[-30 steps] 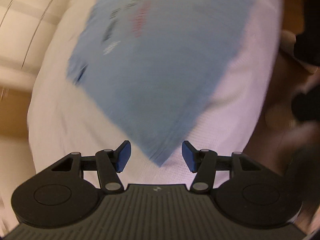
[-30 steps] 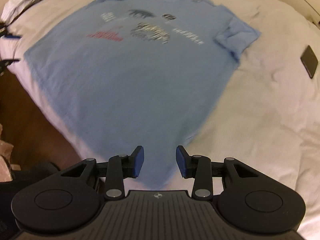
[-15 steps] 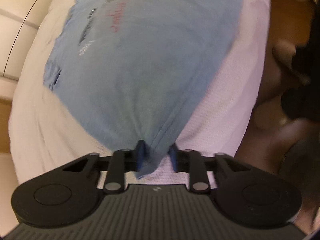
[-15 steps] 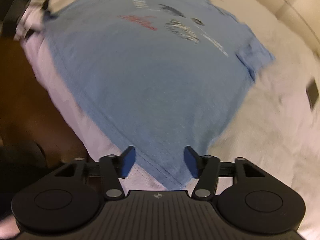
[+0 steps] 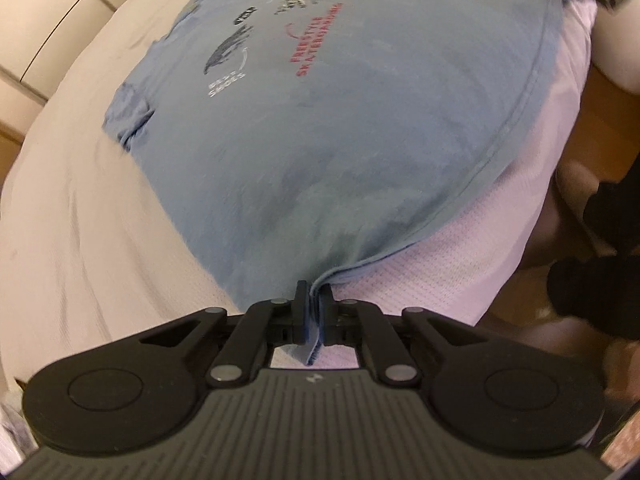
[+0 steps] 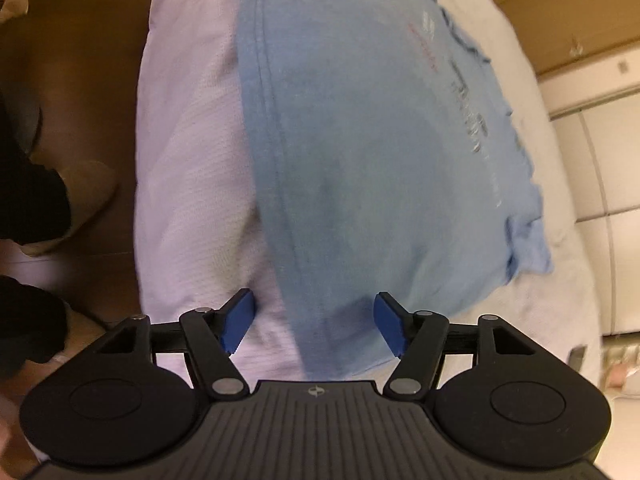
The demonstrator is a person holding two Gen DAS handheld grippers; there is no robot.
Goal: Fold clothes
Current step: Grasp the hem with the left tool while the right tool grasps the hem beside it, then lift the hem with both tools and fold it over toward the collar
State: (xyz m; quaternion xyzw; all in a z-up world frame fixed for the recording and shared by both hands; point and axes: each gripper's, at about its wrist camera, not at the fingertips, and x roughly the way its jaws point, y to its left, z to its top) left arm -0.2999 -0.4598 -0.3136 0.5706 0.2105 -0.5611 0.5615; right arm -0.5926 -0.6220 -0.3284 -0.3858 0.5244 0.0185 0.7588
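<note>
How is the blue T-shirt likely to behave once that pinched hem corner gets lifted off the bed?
Probably floppy: the blue T-shirt already bunches where the left gripper pinches its hem. It looks thin and light, lying flat on the bed, so it should drape and trail. The right gripper is open over the other corner, so that side would likely sag.

T-shirt (image 6: 380,140) print motion-blurred, collar cut off by top edge

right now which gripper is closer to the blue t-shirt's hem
Left. The left gripper is clamped on a hem corner of the blue t-shirt; the right gripper is open, its pads astride the other corner.
</note>
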